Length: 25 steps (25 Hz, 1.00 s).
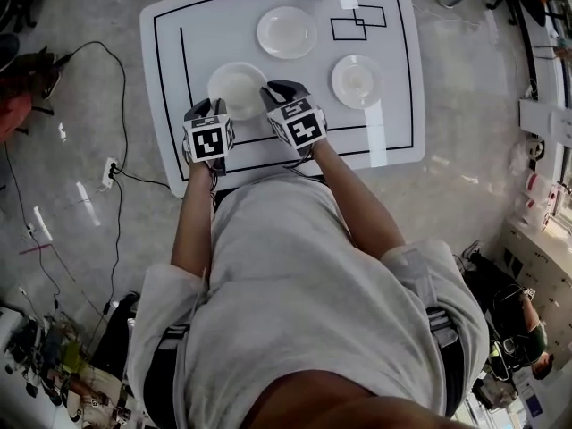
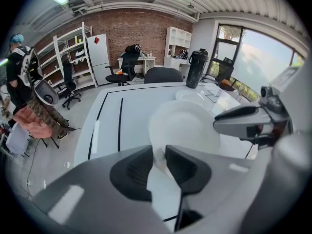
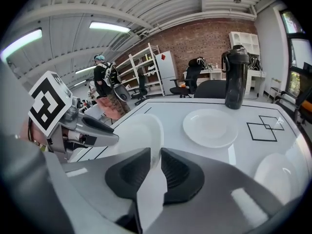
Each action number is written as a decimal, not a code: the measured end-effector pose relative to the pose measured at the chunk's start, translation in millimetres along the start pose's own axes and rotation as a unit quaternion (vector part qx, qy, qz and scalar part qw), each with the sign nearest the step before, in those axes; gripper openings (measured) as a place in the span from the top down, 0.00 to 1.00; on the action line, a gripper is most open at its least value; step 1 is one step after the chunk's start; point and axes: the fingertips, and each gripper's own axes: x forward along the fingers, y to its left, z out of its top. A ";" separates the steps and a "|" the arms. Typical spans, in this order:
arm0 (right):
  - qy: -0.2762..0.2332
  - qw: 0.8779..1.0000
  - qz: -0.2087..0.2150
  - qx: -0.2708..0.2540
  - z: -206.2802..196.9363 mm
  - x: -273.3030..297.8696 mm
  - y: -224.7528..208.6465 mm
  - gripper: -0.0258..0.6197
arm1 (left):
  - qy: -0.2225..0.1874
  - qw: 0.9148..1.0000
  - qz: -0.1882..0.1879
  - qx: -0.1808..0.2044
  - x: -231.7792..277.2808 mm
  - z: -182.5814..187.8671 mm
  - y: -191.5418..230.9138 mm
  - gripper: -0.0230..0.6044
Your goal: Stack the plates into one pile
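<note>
The person's grey shirt (image 1: 295,275) fills the near view, with both forearms reaching out over the white table (image 1: 170,52). The held plate (image 1: 237,88) is at about 7 o'clock on the table. The left gripper (image 1: 217,107) pinches its rim at 8 o'clock and the right gripper (image 1: 271,96) pinches it at 4 o'clock. 2 more plates lie flat: the far plate (image 1: 287,32) at 1 o'clock from it and the side plate (image 1: 357,81) at 3 o'clock. I'd keep both pinches even and the plate level, carry it over the far plate, centre it, and lower it fully before releasing.
</note>
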 end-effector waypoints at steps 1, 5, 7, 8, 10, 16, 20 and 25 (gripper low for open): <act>-0.003 1.000 -0.003 -0.002 -1.3 -5.2 -4.2 0.85 | -0.001 1.000 0.000 0.004 0.0 2.4 -6.4 0.83; -0.013 1.000 -0.011 0.004 -7.1 -20.3 -20.0 0.85 | -0.008 1.000 0.002 0.024 -0.5 11.7 -28.4 0.83; -0.021 1.000 -0.013 0.009 -7.5 -26.5 -27.8 0.85 | -0.010 0.999 0.002 0.030 -0.8 17.0 -37.3 0.83; -0.023 1.000 -0.015 0.010 -7.6 -30.2 -32.8 0.85 | -0.012 0.999 0.001 0.033 -0.5 20.3 -42.8 0.83; -0.027 0.999 -0.019 0.009 -8.9 -37.9 -42.5 0.85 | -0.016 0.999 0.000 0.038 0.3 25.4 -54.5 0.83; -0.033 0.999 -0.026 0.011 -18.6 -57.2 -71.5 0.84 | -0.021 0.999 -0.005 0.042 8.3 33.6 -89.6 0.83; -0.034 0.999 -0.026 0.012 -27.9 -66.9 -90.0 0.84 | -0.025 0.999 -0.005 0.044 15.3 39.7 -109.7 0.83; -0.034 0.999 -0.027 0.017 -37.2 -76.6 -111.1 0.84 | -0.027 0.998 -0.011 0.059 21.9 48.4 -132.2 0.83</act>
